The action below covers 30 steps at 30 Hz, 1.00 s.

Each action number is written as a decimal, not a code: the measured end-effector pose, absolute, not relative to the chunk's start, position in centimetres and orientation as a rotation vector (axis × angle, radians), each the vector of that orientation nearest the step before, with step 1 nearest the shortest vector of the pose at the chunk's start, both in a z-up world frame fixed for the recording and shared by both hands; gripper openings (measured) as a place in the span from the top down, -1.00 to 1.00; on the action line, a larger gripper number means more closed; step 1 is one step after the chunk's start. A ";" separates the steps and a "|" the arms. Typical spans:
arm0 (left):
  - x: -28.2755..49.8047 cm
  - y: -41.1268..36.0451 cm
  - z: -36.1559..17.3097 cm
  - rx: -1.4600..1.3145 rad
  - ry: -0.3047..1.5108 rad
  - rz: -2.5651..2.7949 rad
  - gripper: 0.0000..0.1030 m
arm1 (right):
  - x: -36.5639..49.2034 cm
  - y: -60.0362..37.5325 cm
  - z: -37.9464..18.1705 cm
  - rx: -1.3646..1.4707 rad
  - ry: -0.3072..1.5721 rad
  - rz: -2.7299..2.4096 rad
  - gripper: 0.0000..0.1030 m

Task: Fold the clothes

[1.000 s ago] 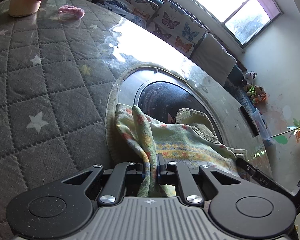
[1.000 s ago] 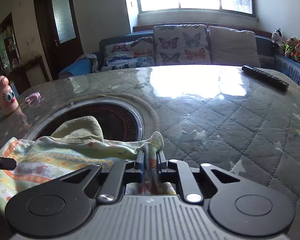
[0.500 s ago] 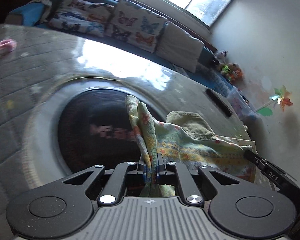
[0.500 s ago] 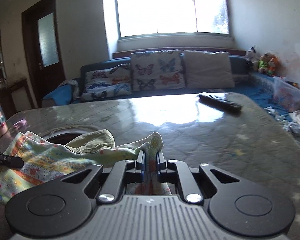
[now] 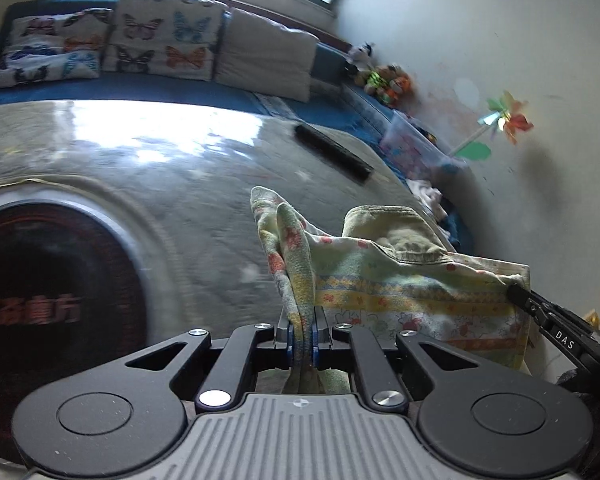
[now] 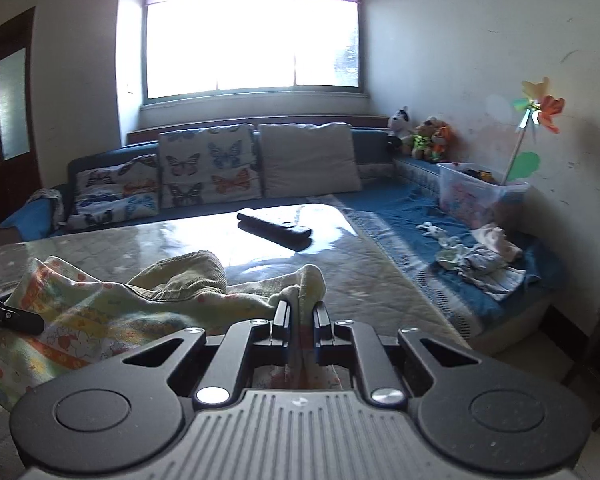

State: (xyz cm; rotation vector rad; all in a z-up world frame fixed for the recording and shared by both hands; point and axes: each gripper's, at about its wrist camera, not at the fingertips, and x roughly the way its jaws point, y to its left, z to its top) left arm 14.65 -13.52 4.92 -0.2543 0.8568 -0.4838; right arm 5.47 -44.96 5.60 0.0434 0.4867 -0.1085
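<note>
On the far left of the left wrist view, a dark round panel point(image 5: 56, 304) set into the table point(image 5: 204, 208) carries red characters, too blurred to read. Further right, the left gripper point(image 5: 302, 330) is clamped narrow on a bunched corner of the garment point(image 5: 400, 292), a pale green and yellow cloth printed with flowers and small cartoon figures. The cloth hangs stretched between the two grippers above the table, its long axis running left to right across this view. At its far right corner the tip of the right gripper point(image 5: 518, 294) pinches the cloth, and its black finger bears the white letters "DAS". Only this view shows that lettering and the round panel.

In the right wrist view, the left gripper point(image 6: 28, 322) shows as a dark tip at the left edge, gripping the cloth. The garment point(image 6: 112, 312) runs rightward from there, an olive ribbed band folded over its top edge, to the right gripper point(image 6: 301, 318), closed narrow on the other corner. Only this view shows the window point(image 6: 252, 32), a door point(image 6: 10, 104) at left, and loose clothes point(image 6: 484, 260) on the blue sofa point(image 6: 400, 208). A black remote point(image 6: 274, 230) lies on the table beyond the cloth.
</note>
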 end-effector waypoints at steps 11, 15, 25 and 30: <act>15.5 -18.3 2.8 -0.124 0.912 -0.454 0.55 | 5.8 -48.9 1.9 0.078 0.588 -0.209 0.75; 15.7 -17.4 2.7 -0.126 0.902 -0.416 0.42 | 5.5 -49.2 1.7 0.096 0.575 -0.231 0.65; 14.9 -18.4 2.8 -0.088 0.886 -0.442 0.42 | 7.8 -46.4 1.8 0.114 0.573 -0.086 0.66; 14.2 -18.9 2.6 -0.061 0.885 -0.467 0.41 | 10.1 -44.6 0.2 0.116 0.622 -0.032 0.68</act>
